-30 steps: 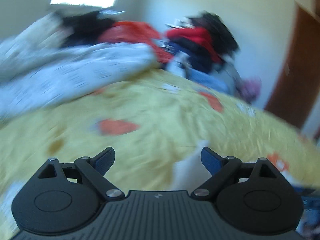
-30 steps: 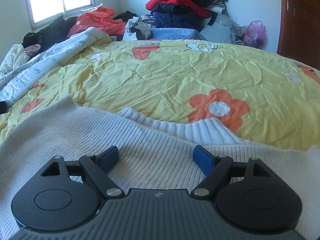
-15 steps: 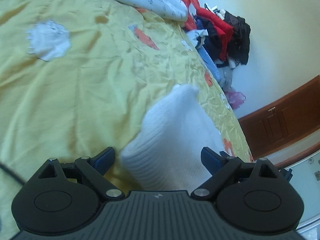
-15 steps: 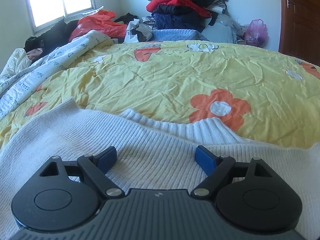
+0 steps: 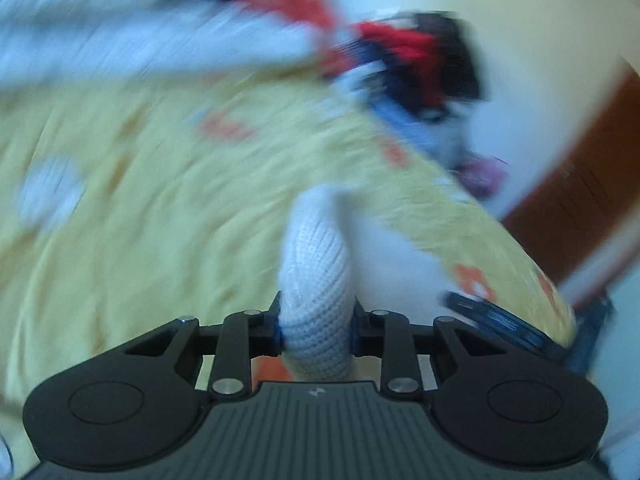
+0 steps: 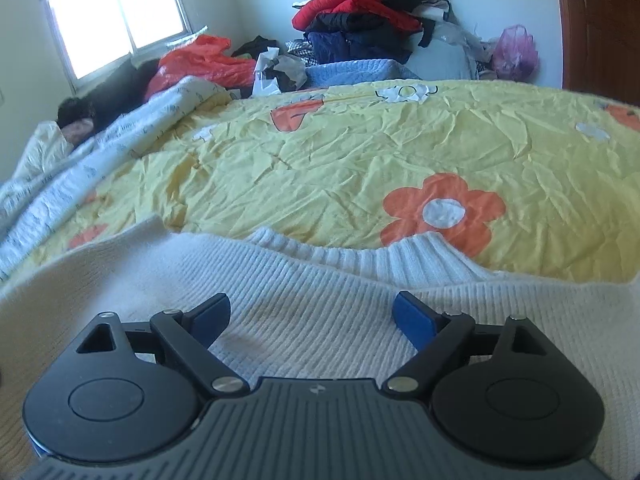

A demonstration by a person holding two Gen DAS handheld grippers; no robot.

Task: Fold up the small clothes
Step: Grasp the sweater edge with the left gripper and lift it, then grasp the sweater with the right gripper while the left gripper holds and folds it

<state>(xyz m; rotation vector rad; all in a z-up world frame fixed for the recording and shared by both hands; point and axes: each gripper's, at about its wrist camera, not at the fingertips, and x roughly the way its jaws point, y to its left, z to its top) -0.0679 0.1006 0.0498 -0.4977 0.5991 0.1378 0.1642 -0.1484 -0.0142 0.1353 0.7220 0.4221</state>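
left gripper point(image 5: 317, 326): jaws clamped on a bunched roll of the white knit sweater point(image 5: 316, 276), lower centre of frame (view heavily blurred)
right gripper point(image 6: 312, 318): jaws spread wide, blue pads over the knit
sweater: lies flat across the bottom of the right view, ribbed collar point(image 6: 360, 258) at centre
bed cover point(image 6: 360, 152): yellow, orange flowers, under the sweater
clothes pile point(image 6: 368, 12): top centre
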